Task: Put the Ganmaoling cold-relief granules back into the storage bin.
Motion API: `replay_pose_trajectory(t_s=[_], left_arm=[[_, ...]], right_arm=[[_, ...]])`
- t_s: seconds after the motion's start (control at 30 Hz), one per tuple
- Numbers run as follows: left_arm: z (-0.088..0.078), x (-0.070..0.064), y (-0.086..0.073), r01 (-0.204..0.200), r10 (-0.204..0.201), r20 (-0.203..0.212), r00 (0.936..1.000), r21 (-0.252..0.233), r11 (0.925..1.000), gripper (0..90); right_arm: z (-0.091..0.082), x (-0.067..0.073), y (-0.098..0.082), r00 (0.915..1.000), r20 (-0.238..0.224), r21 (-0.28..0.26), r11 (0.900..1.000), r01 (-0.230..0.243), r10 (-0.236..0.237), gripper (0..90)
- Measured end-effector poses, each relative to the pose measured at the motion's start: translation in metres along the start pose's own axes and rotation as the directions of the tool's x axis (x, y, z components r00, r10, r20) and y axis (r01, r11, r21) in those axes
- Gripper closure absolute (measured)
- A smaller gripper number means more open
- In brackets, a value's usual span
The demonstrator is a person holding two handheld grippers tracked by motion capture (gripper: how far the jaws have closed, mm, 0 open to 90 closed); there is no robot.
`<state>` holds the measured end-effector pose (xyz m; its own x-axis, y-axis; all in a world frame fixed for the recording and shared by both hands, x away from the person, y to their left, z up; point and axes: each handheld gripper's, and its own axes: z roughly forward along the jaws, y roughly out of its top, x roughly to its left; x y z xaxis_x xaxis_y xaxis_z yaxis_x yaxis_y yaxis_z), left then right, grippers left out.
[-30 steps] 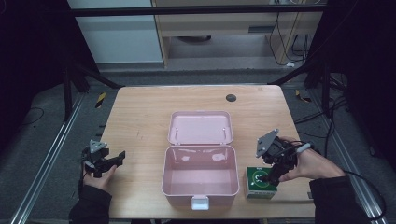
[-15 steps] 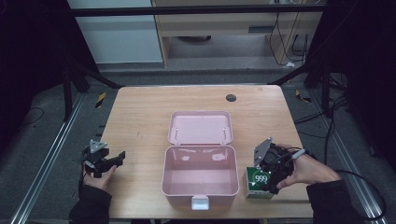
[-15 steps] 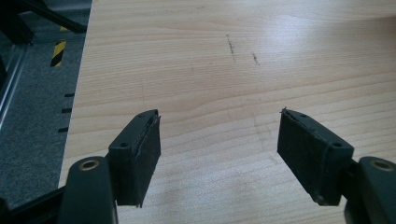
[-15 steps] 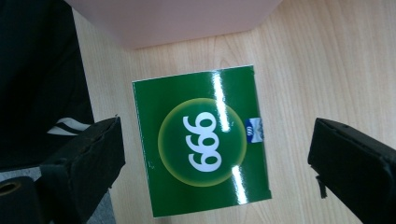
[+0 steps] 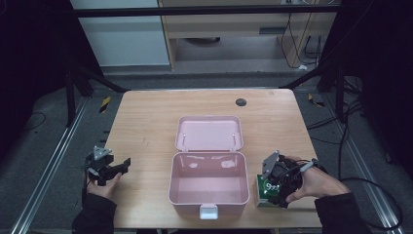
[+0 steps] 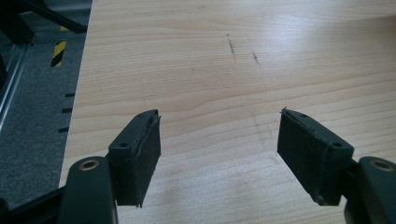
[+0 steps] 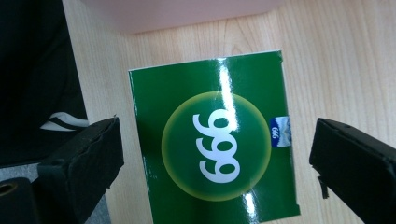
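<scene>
The high view looked forward and down over the whole table [image 5: 146,122] from above its near edge. The left gripper view sat close over bare tabletop; the right gripper view looked straight down, very near the green box [image 7: 215,140], which the high view shared

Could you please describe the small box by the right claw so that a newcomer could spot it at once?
Find the open pink case at the table's near edge. Just right of it lies a small green box. Its glossy top bears a white 999 in a yellowish circle.

An open pink case [image 5: 208,183] sits on the wooden table [image 5: 146,122].
</scene>
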<state>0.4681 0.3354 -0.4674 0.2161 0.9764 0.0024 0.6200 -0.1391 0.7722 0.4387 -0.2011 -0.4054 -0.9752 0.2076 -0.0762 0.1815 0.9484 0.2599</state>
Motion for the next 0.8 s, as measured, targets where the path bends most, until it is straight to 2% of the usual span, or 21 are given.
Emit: replay_pose_trajectory(t_s=[0.77, 0.8], left_arm=[[0.0, 0.0, 0.0, -0.002, 0.002, -0.002, 1.0, 0.001, 1.0, 29.2], [0.0, 0.0, 0.0, -0.002, 0.002, -0.002, 1.0, 0.001, 1.0, 29.2]], right_arm=[[0.035, -0.003, -0.002, 0.9992, -0.04, 0.044, 0.999, 0.002, 0.0, 5.8], [0.036, -0.003, -0.002, 0.9989, -0.045, 0.05, 0.999, -0.01, 0.012, 6.1]])
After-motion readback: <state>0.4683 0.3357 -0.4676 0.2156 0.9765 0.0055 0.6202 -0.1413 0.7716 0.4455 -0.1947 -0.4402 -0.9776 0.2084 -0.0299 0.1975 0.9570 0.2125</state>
